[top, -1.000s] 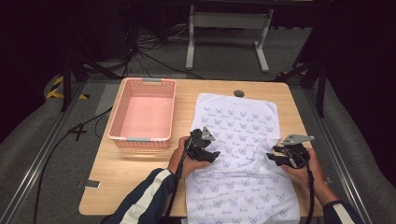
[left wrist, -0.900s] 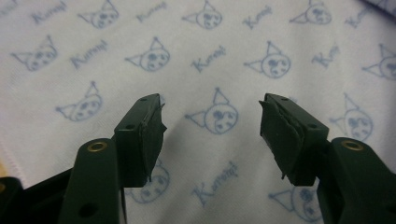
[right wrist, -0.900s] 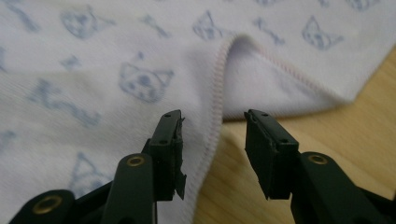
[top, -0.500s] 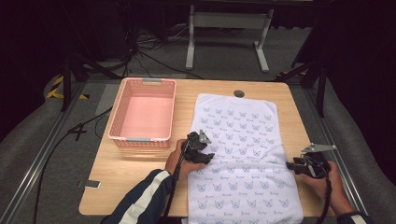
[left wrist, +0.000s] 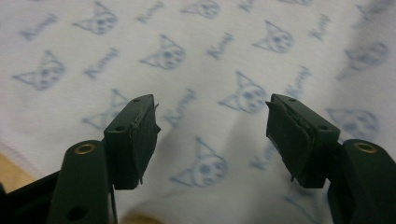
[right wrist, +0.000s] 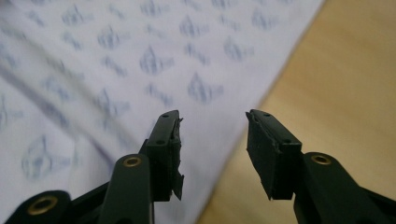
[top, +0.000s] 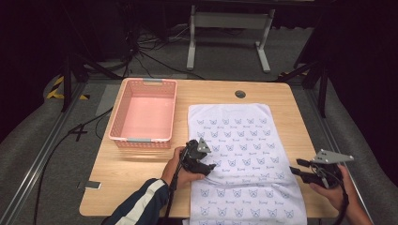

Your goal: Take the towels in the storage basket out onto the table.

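Observation:
A white towel printed with blue cat faces lies flat along the right half of the wooden table, and its near end hangs over the front edge. My left gripper rests low over the towel's left border. In the left gripper view its jaws have just been opening and stand apart above the cloth, with nothing pinched between them. My right gripper hovers at the towel's right edge. Its jaws are open and empty, with the cloth to their left and bare wood to their right.
An empty pink plastic basket stands on the table's left half. A round cable hole sits near the far edge. A small silvery object lies at the front left corner. A metal stand and cables are on the floor beyond the table.
My right gripper has moved from on the towel out to its right edge, toward the table's right side. The left hand has stayed near the towel's left border.

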